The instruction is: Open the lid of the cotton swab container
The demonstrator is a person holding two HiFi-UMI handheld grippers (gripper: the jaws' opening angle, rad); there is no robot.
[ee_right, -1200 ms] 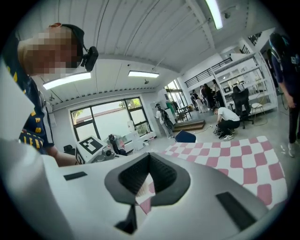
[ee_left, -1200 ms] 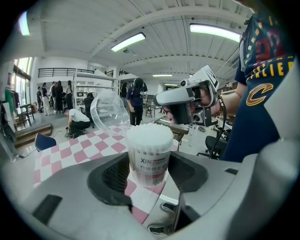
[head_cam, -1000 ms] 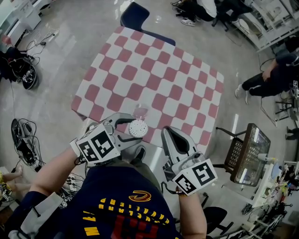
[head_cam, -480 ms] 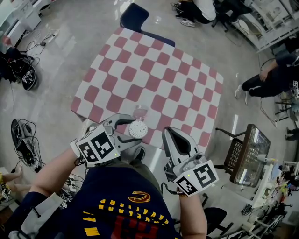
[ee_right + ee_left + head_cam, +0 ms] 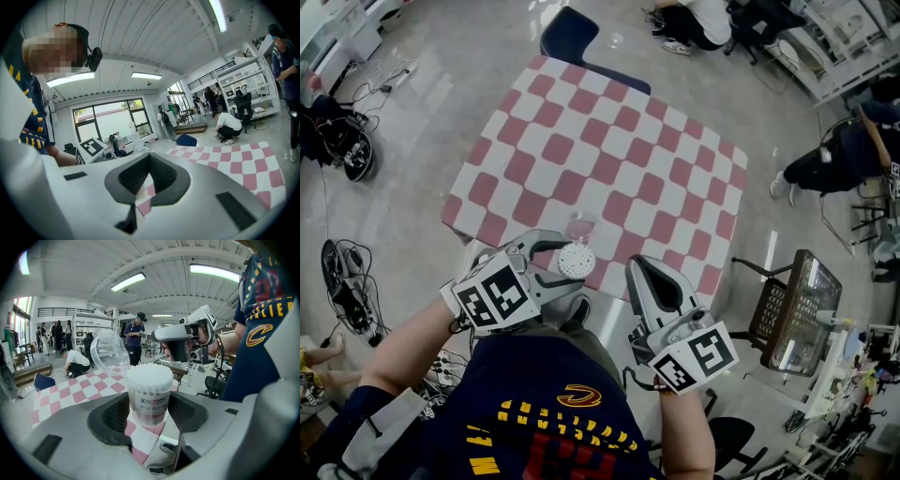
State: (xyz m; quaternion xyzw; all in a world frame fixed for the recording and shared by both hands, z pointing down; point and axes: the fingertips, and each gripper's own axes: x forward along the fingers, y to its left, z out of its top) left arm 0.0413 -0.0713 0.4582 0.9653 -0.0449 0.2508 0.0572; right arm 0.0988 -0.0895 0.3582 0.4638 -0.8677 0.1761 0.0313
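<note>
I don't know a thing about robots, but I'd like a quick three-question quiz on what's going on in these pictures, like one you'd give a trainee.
1. True or false: the lid of the cotton swab container is flipped open, with the swab tips exposed.
2. Fill in the missing word: the right tongs hold nothing, and their jaws are ____.
3. What do the left tongs grip? A) a cup B) the cotton swab container C) nothing

Key: 1 true; 2 shut; 3 B.
</note>
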